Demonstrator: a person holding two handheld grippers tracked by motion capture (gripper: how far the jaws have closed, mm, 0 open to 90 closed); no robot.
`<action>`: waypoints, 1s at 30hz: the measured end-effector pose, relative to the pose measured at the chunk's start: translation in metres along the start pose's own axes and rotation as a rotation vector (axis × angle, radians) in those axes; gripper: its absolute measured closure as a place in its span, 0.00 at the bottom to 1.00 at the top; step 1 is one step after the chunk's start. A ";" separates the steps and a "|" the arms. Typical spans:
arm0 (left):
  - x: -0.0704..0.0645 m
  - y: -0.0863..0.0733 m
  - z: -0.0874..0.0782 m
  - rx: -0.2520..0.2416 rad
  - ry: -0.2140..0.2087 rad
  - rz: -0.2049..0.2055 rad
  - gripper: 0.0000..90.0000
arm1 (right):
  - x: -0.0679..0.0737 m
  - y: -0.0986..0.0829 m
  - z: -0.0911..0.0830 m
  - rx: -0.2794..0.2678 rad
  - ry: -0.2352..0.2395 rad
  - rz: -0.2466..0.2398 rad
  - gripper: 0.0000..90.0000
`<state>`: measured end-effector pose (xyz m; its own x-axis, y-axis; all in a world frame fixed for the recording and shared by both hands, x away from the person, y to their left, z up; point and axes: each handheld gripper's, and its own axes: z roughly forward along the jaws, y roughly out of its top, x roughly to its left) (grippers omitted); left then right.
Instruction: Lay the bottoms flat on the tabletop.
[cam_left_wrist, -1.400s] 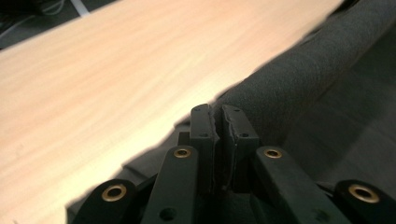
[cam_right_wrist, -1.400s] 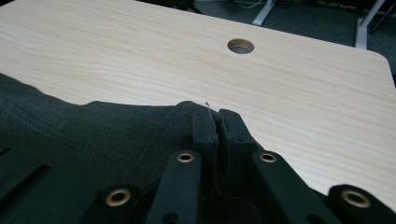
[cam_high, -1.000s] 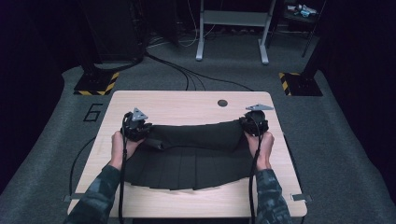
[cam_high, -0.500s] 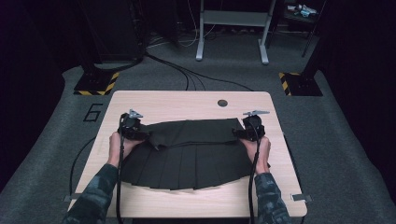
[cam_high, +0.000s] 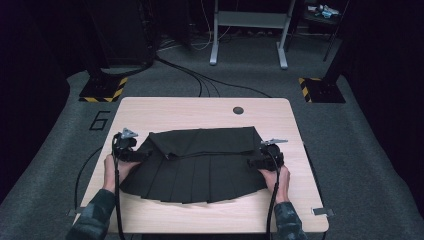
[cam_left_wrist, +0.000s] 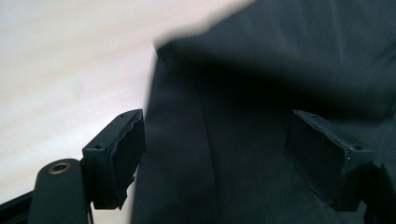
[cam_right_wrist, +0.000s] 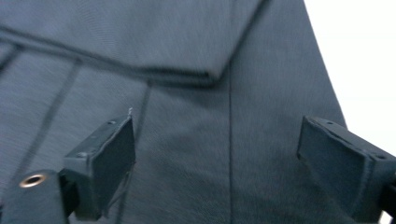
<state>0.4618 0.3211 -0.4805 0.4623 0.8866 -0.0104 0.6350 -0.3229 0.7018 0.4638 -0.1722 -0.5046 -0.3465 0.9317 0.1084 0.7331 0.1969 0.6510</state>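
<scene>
A black pleated skirt (cam_high: 197, 165) lies on the light wooden table (cam_high: 200, 112), its top part folded down toward me over the pleats. My left gripper (cam_high: 131, 152) rests at the skirt's left edge, and my right gripper (cam_high: 262, 161) rests at its right edge. In the left gripper view the left gripper (cam_left_wrist: 215, 156) stands open over the dark cloth (cam_left_wrist: 261, 74), nothing between its pads. The right gripper (cam_right_wrist: 217, 163) is likewise open above the skirt (cam_right_wrist: 154, 42), where the folded edge crosses.
A small dark round hole (cam_high: 238, 110) sits near the table's far edge. A "6" (cam_high: 100, 120) is marked on the grey carpet to the left. Beyond the table stand a metal desk frame (cam_high: 247, 35) and yellow-black striped bases (cam_high: 102, 90).
Both grippers moved toward me, bringing the skirt's far part down over the pleats. They have let go of the cloth and now stand open at its sides.
</scene>
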 end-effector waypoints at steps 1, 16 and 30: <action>0.000 -0.005 0.004 0.024 -0.002 0.008 0.20 | -0.001 -0.003 0.003 0.009 -0.005 0.004 0.10; -0.010 -0.037 0.017 0.052 0.007 -0.022 0.17 | 0.001 -0.017 0.004 0.015 -0.073 -0.049 0.07; -0.027 -0.059 0.002 0.010 -0.001 -0.005 0.17 | 0.004 -0.040 -0.014 -0.003 -0.064 -0.051 0.07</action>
<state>0.4131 0.3154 -0.5225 0.4601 0.8877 -0.0145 0.6435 -0.3222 0.6943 0.4252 -0.1809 -0.5199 -0.3451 0.9382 0.0273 0.7135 0.2433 0.6571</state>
